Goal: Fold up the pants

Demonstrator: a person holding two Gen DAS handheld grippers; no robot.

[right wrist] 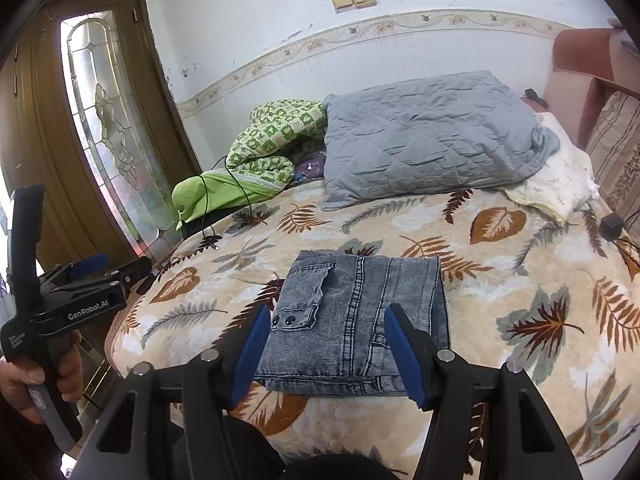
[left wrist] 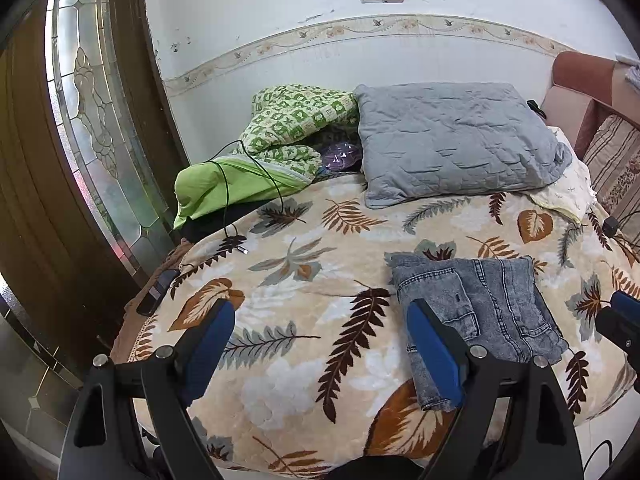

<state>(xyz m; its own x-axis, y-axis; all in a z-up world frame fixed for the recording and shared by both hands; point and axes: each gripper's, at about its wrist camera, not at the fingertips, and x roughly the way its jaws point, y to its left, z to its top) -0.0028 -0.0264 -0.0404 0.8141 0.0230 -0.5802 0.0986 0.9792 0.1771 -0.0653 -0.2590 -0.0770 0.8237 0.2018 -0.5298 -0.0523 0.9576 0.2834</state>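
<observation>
Leaf-print bed (right wrist: 520,264), jeans (right wrist: 360,312) folded on it near the front edge. Left claw (left wrist: 320,336) spread beside jeans, empty; right claw (right wrist: 324,340) spread above them, pinching nothing.

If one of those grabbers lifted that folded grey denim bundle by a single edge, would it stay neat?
Probably not. The folded grey denim pants lie as loose stacked layers, so they would likely flop open. Thick seams suggest some weight. Pushed across the plush leaf-print blanket, they would probably drag and bunch rather than slide.
</observation>
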